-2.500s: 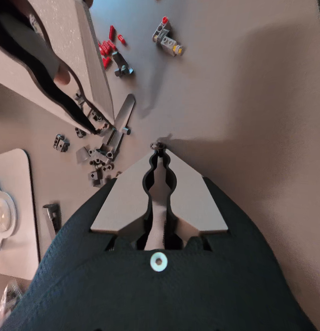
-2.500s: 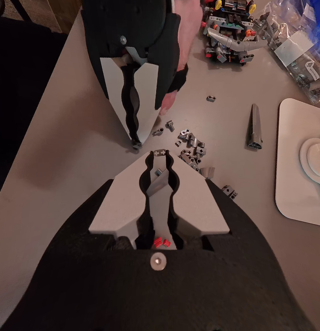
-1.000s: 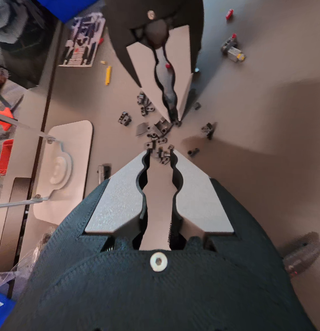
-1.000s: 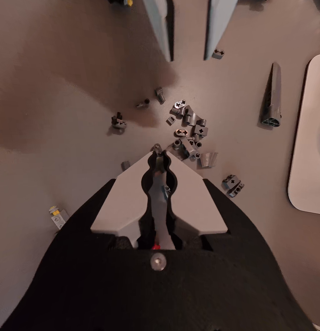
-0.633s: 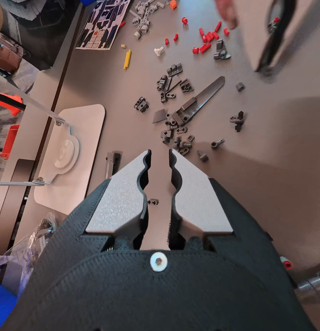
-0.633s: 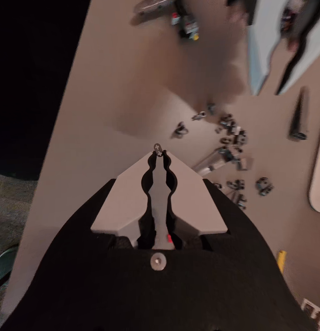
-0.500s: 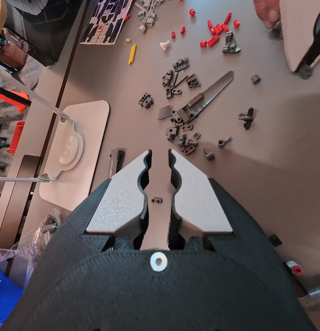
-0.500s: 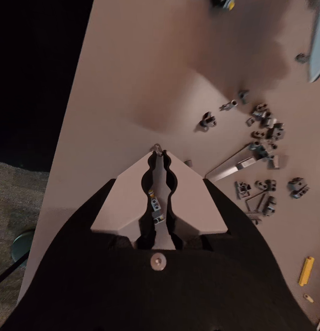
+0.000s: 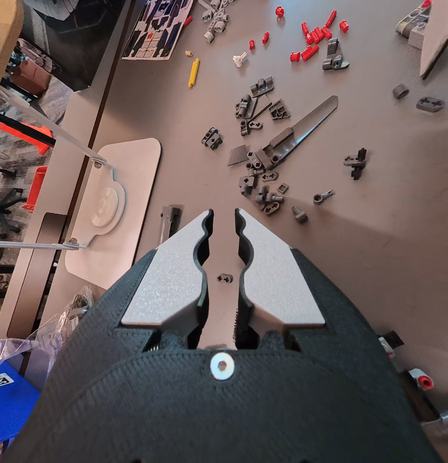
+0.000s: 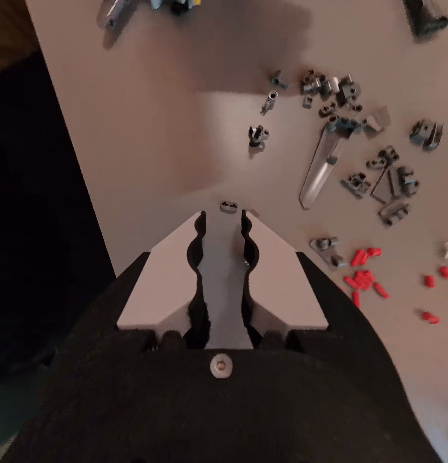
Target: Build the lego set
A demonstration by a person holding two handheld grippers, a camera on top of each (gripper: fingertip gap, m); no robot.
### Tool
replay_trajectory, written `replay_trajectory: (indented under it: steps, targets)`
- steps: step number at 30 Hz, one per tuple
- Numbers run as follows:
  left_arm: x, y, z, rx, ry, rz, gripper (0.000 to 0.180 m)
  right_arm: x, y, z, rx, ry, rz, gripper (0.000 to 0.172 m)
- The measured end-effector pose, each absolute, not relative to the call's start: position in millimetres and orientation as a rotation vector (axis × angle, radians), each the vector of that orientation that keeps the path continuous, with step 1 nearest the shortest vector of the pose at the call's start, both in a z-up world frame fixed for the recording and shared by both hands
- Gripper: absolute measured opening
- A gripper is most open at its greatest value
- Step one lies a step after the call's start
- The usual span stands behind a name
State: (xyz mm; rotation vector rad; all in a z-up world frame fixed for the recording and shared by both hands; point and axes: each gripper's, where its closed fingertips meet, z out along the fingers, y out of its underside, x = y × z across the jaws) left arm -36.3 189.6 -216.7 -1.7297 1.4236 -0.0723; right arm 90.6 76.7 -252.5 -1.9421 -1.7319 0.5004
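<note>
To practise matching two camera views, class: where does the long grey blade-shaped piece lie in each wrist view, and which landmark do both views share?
Left wrist view: the long grey blade-shaped piece lies upper right of centre, slanting up to the right.
Right wrist view: it lies right of centre, nearly upright, tip pointing down.
Shared landmark: the red pins, at the top right in the left view, at the right edge in the right view.

A grey-brown table (image 9: 147,105) stands over patterned grey carpet (image 9: 7,155), warmly lit.
</note>
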Motion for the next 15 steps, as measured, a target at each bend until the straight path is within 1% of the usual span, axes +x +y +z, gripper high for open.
replay_trajectory:
  steps: [6,15]
  targets:
    - [-35.7,184.3,-213.8,-1.716,1.422,-0.080,0.015,87.1,76.6,-264.8,-2.049,-1.553,0.531,0.024]
    - [-33.3,178.8,-213.3,-1.697,1.432,-0.086,0.015,96.5,89.6,-251.4,-1.995,-1.547,0.463,0.026]
